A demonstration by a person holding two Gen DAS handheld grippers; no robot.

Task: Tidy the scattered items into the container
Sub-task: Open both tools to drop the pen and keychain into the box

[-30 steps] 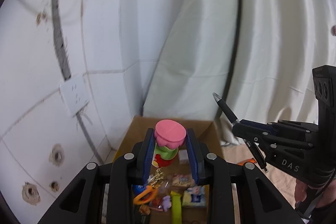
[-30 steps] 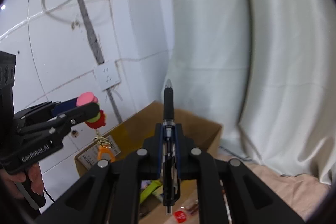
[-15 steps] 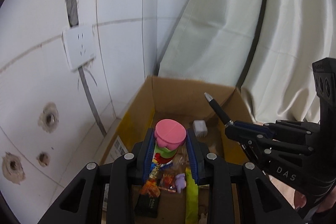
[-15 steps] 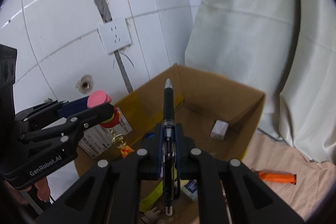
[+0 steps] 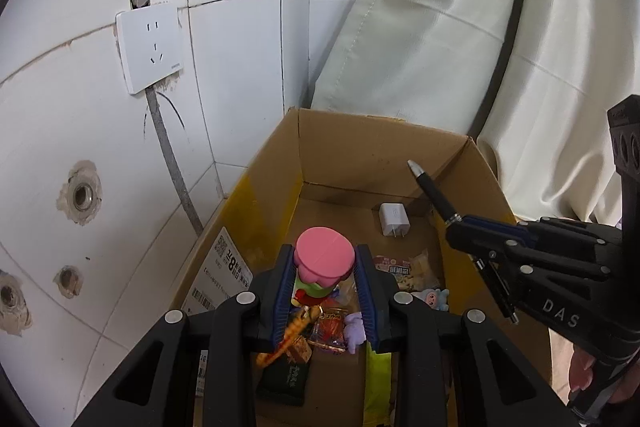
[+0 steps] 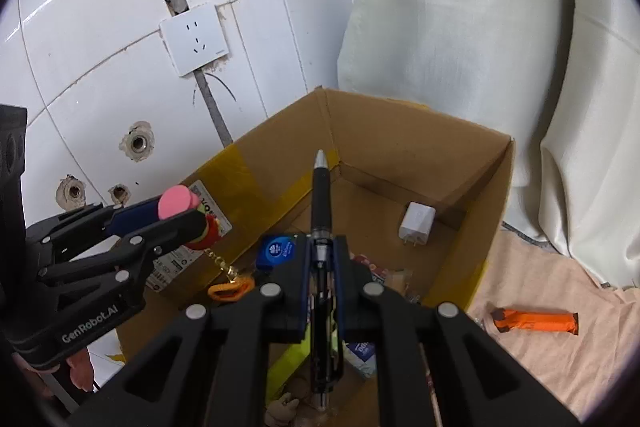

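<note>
The left gripper (image 5: 325, 281) clamps a pink-topped toy (image 5: 325, 261), its lower part hidden; the right gripper (image 6: 322, 259) pinches a pen (image 6: 321, 195). Both hang over the cardboard box (image 6: 404, 135), whose contents are partly blocked.

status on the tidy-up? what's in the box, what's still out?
Done: the cardboard box already holds a white charger, snack packets and small toys. In hand: the left tongs grip a pink-topped keychain toy and the right tongs grip a black pen, both over the box, not yet released. Left: an orange packet lies on the cloth outside.
</note>
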